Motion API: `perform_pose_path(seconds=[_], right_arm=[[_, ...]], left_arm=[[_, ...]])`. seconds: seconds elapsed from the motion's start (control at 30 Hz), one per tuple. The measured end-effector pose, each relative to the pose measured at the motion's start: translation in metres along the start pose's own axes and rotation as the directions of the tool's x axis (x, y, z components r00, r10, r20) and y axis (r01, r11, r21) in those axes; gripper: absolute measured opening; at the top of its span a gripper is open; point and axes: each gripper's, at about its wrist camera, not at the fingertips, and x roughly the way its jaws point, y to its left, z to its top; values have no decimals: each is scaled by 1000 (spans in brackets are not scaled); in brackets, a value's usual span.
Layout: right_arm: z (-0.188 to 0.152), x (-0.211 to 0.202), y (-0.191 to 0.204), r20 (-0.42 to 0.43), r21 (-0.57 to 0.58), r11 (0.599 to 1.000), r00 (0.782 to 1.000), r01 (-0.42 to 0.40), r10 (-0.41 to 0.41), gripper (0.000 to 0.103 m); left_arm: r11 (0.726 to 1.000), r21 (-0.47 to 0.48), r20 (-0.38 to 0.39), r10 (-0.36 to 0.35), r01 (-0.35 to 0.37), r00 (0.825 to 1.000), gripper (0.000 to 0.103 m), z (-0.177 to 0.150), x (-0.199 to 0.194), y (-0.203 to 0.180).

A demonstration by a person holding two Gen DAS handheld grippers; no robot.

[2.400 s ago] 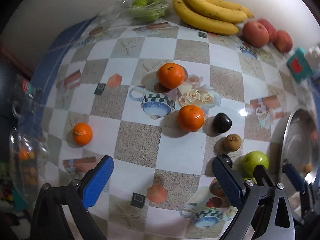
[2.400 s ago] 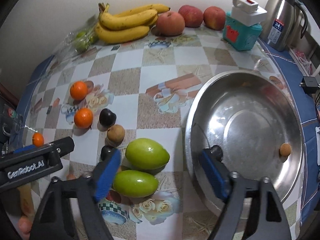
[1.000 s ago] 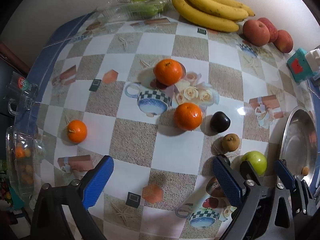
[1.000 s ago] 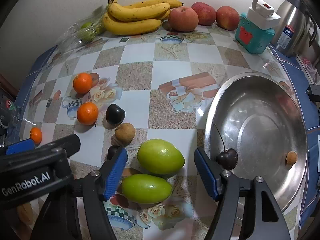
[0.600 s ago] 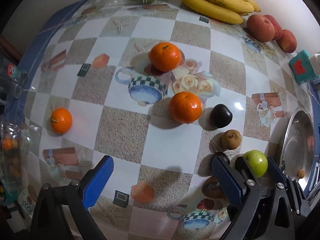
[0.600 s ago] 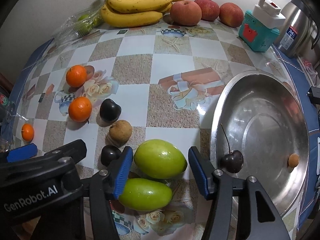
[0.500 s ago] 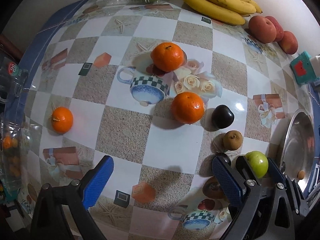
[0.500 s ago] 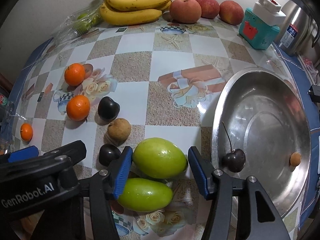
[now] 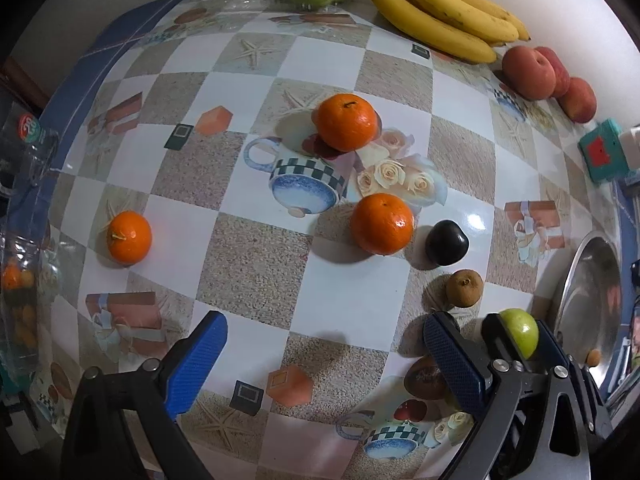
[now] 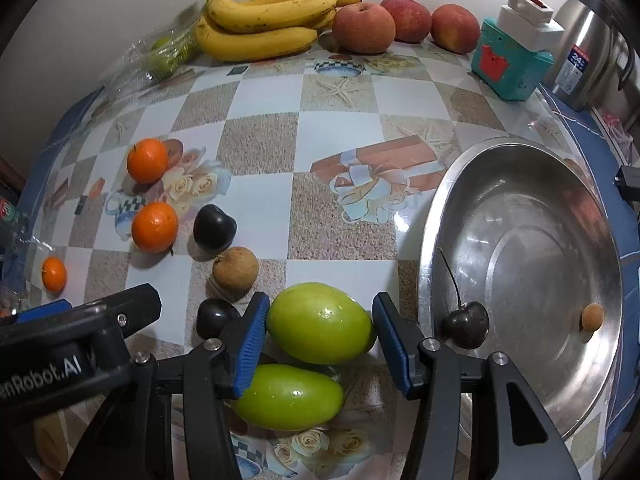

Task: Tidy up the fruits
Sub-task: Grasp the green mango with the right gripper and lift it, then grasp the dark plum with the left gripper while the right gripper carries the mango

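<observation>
My right gripper is open with its two blue pads on either side of a green mango; a small gap shows at each pad. A second green mango lies just below it. The steel bowl at right holds a dark cherry and a small brown fruit. My left gripper is open and empty above the tablecloth. Oranges, a dark plum and a brown fruit lie ahead of it.
Bananas and peaches line the back wall, next to bagged green fruit. A teal box and a steel kettle stand at back right. A small dark fruit sits by the right gripper's left finger.
My right gripper has moved from the bowl, where the cherry now lies, to the nearer green mango and narrowed around it. My left gripper has shifted only slightly.
</observation>
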Motion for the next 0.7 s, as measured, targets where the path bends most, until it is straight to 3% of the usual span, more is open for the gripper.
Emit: perform_pose_path(seconds=[0.3, 0.5, 0.7], right_arm=[[7, -38, -17, 99, 55, 998, 995, -23, 18, 55], [14, -66, -40, 177, 120, 993, 984, -14, -8, 55], [15, -77, -64, 199, 198, 980, 980, -17, -23, 55]], left_arm=[[998, -42, 35, -37, 38, 999, 97, 4, -14, 24], [998, 60, 31, -37, 35, 999, 90, -1, -12, 0], [985, 167, 11, -52, 49, 999, 80, -7, -8, -29]])
